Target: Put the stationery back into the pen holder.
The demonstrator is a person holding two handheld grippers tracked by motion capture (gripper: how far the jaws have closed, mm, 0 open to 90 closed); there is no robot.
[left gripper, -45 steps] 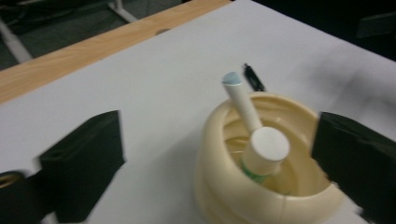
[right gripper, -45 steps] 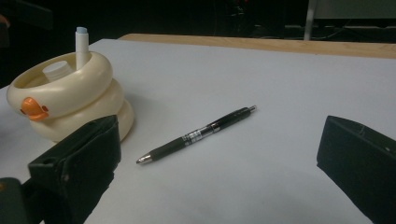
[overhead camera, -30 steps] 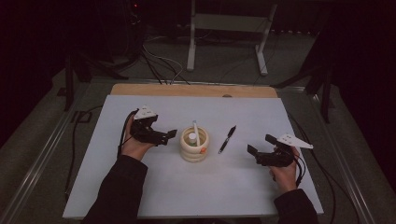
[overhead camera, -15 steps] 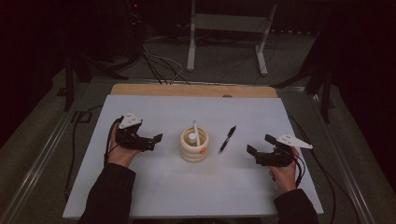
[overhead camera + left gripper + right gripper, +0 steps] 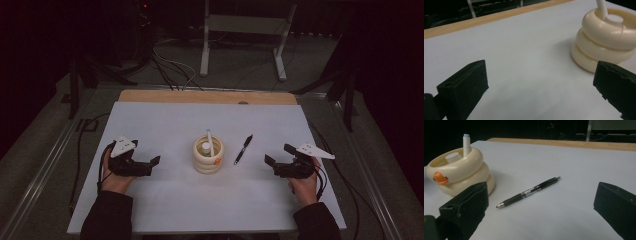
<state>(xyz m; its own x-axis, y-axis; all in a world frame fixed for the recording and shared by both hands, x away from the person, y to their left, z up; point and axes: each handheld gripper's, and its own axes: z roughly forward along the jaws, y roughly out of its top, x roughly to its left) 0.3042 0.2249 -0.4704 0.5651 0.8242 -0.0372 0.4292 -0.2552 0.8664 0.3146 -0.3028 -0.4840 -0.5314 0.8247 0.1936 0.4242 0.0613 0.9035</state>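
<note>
looks about half done: white pen point(image 5: 210, 143) already standing in the cream holder point(image 5: 208, 155), black pen point(image 5: 243, 149) lying flat just right of it. left gripper point(image 5: 152, 164) and right gripper point(image 5: 270, 163) both spread wide, holding nothing.

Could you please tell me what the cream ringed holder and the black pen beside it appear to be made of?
The cream ringed holder looks like moulded plastic with a smooth, slightly glossy finish: soft highlights run along its rings, and a seam shows in the left gripper view. The black pen seems to be plastic with a dark grip section and probably metal tip and clip end, which glint silver.
</note>
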